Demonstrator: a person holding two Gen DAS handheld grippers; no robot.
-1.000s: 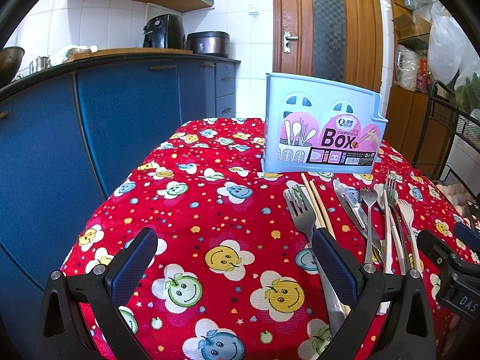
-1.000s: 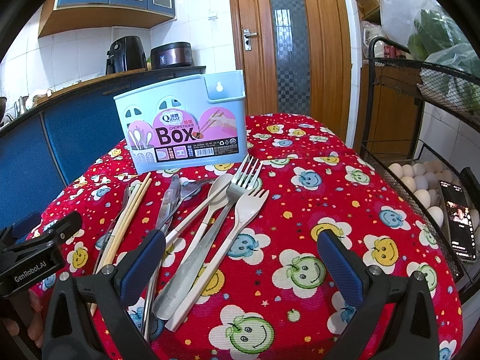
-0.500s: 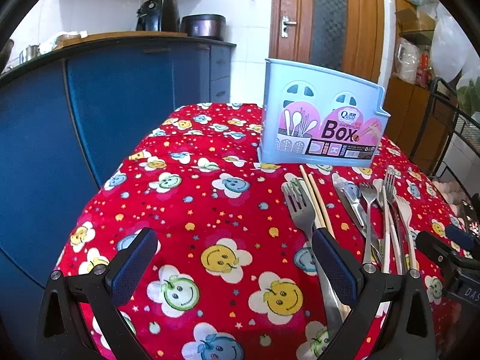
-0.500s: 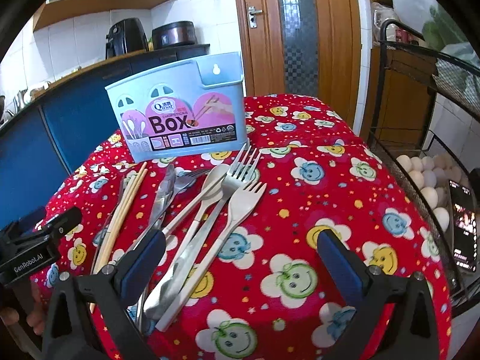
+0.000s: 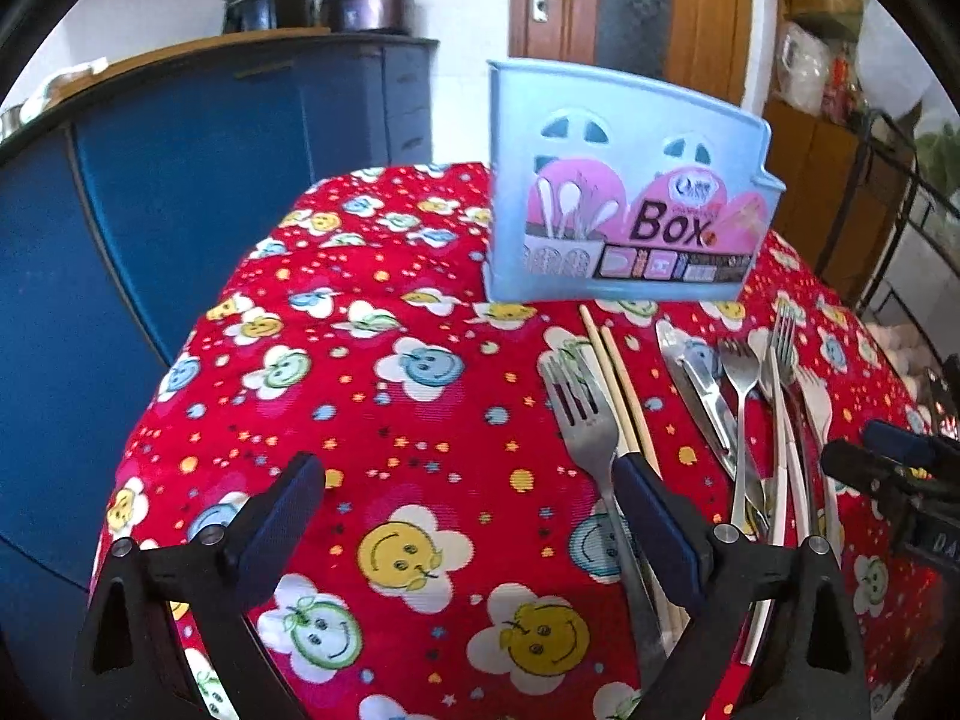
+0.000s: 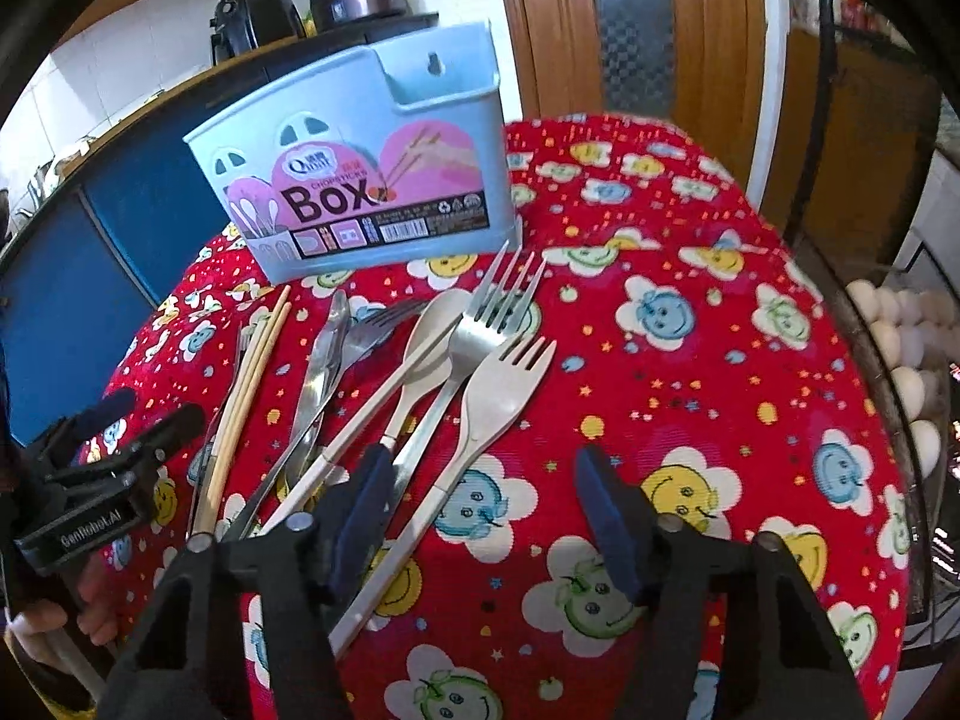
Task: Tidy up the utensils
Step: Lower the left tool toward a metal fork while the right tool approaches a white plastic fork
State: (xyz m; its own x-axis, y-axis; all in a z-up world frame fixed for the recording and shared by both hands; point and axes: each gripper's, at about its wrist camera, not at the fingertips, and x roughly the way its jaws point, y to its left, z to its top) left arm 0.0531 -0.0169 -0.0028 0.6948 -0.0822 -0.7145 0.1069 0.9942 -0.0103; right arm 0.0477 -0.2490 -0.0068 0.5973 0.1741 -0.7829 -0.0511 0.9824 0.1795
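Observation:
A light blue utensil box [image 5: 624, 192] [image 6: 366, 180] stands upright at the far side of the table. In front of it lie a steel fork [image 5: 591, 438], wooden chopsticks [image 5: 621, 384] [image 6: 246, 396], a steel knife [image 5: 696, 390] [image 6: 318, 384], more steel forks [image 6: 480, 336], a beige spoon [image 6: 429, 342] and a beige fork [image 6: 504, 390]. My left gripper [image 5: 468, 516] is open and empty above the cloth, left of the utensils. My right gripper [image 6: 480, 504] is open, narrower than before, just above the handles of the beige fork and steel fork.
The table wears a red smiley-flower cloth [image 5: 360, 360]. Blue cabinets [image 5: 180, 180] stand to the left, a wooden door [image 6: 630, 30] behind. A wire rack with eggs [image 6: 906, 348] stands to the right of the table.
Both grippers have moved forward and down toward the table. My right gripper's jaws have narrowed and now hover over the beige fork's handle.

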